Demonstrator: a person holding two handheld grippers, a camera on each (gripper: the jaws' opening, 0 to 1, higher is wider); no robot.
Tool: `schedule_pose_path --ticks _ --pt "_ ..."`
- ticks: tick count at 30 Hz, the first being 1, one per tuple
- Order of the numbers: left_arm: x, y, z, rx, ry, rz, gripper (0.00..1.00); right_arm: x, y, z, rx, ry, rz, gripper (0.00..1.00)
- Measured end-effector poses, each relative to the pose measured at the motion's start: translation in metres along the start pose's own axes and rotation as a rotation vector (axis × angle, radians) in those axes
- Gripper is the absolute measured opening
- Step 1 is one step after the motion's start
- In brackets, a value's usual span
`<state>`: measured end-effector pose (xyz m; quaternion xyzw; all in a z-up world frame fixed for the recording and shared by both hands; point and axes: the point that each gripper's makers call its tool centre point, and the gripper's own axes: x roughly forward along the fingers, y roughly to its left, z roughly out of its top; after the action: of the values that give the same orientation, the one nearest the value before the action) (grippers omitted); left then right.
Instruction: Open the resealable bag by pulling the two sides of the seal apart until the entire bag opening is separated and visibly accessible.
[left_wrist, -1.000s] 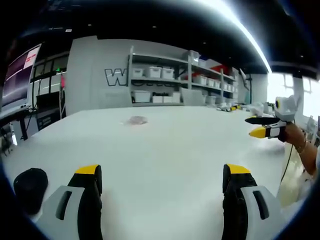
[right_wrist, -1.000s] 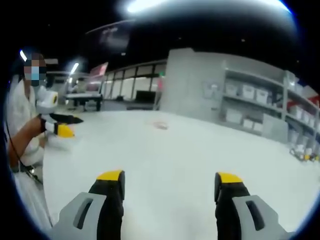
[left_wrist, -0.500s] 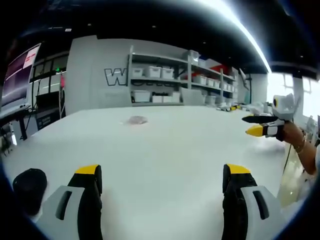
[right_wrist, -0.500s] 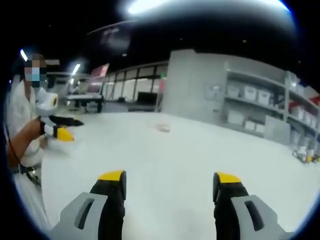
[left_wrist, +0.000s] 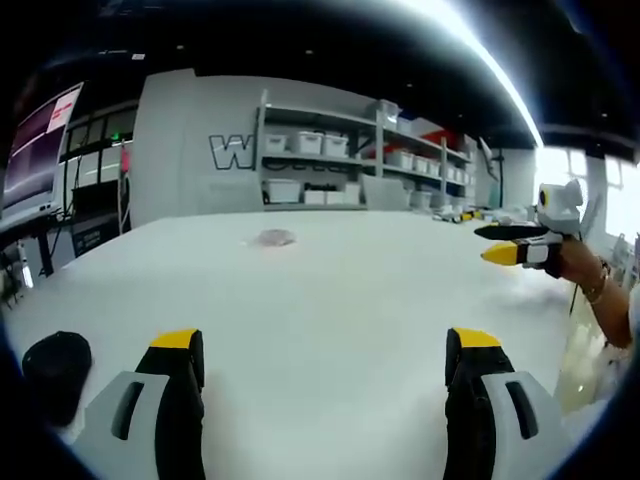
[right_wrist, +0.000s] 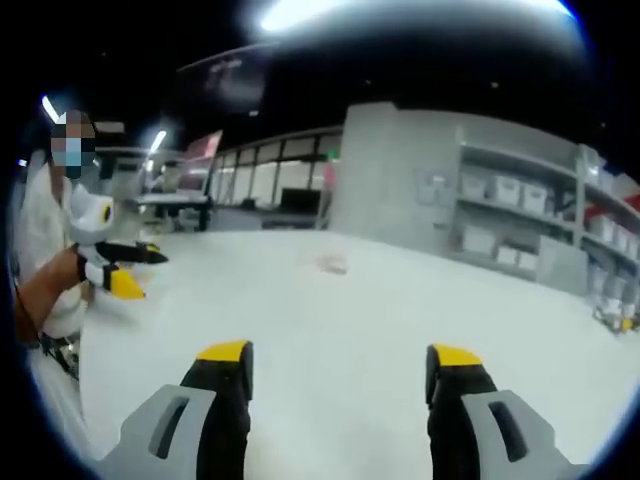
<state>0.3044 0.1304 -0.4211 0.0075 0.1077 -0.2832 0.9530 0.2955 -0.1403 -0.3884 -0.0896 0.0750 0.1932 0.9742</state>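
A small clear resealable bag (left_wrist: 272, 238) lies flat on the white table (left_wrist: 330, 290), far ahead of both grippers. In the left gripper view, my left gripper (left_wrist: 325, 345) is open low over the near table, nothing between its yellow-tipped jaws. My right gripper (left_wrist: 497, 243) enters from the right, held by a hand, jaws apart and empty. In the right gripper view, the bag (right_wrist: 332, 264) is a faint patch mid-table. My right gripper (right_wrist: 340, 355) is open above the table, and the left gripper (right_wrist: 138, 270) shows at the left, open.
A black rounded object (left_wrist: 55, 365) sits on the table at the near left. Shelves with white bins (left_wrist: 350, 165) line the back wall. A person (right_wrist: 45, 240) stands at the table's left edge. A monitor (left_wrist: 35, 150) stands at far left.
The right gripper has risen a little and come slightly further over the table. The right gripper view has shifted, so the bag sits lower in it. Both grippers stay open.
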Motion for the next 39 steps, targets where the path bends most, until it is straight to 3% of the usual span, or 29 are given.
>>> schedule_pose_path --ticks 39 --pt "0.001 0.002 0.001 -0.003 0.002 -0.003 0.99 0.052 0.007 0.034 -0.011 -0.018 0.051 0.7"
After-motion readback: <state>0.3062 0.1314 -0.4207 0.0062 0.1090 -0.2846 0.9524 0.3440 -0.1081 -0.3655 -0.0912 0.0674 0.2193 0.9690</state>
